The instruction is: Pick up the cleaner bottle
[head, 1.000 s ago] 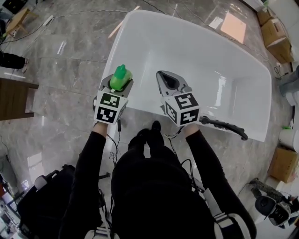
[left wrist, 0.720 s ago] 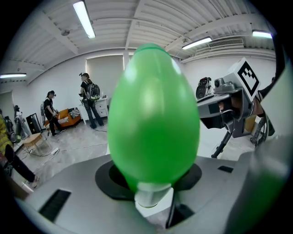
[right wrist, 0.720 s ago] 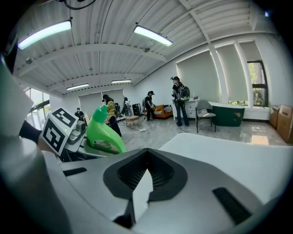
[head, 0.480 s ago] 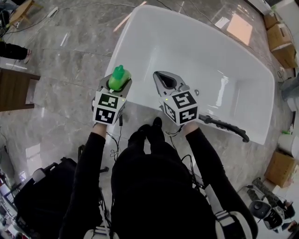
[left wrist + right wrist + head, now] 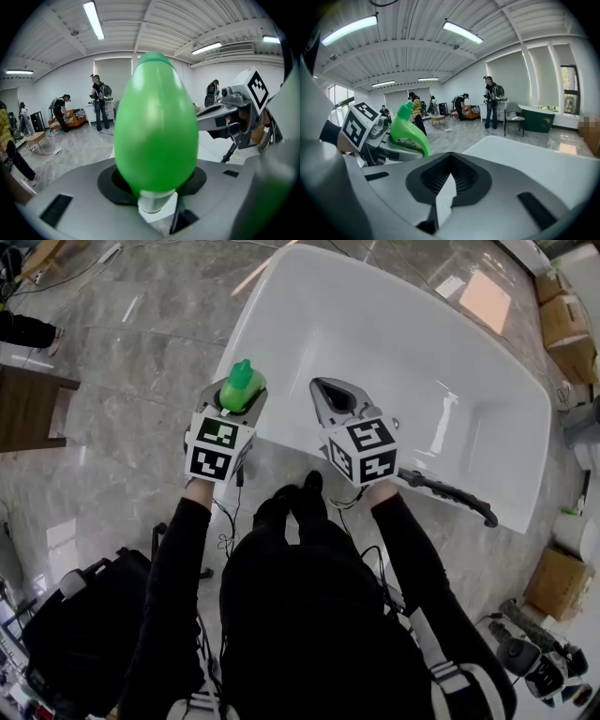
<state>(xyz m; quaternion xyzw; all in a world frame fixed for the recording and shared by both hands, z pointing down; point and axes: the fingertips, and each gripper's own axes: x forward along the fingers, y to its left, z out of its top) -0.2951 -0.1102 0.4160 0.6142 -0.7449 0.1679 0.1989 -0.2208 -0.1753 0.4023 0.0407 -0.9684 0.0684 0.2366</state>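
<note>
Tub [image 5: 441, 343], 1: white, glossy, rounded corners.

Grippers, 2: grey moulded shells, each with one black-and-white marker cube.
- Left gripper [image 5: 238, 401], over the tub's near-left rim: jaws clasped on the cleaner bottle.
- Right gripper [image 5: 323, 388], over the tub's near edge: jaws pressed together, nothing between them.

Black long-handled tool [image 5: 450, 493], 1: slender, lying along the tub's near rim.

Cleaner bottle [image 5: 242, 381], 1: smooth green plastic, egg-shaped body, held clear of the tub; long axis roughly upright, cap uppermost.
</note>
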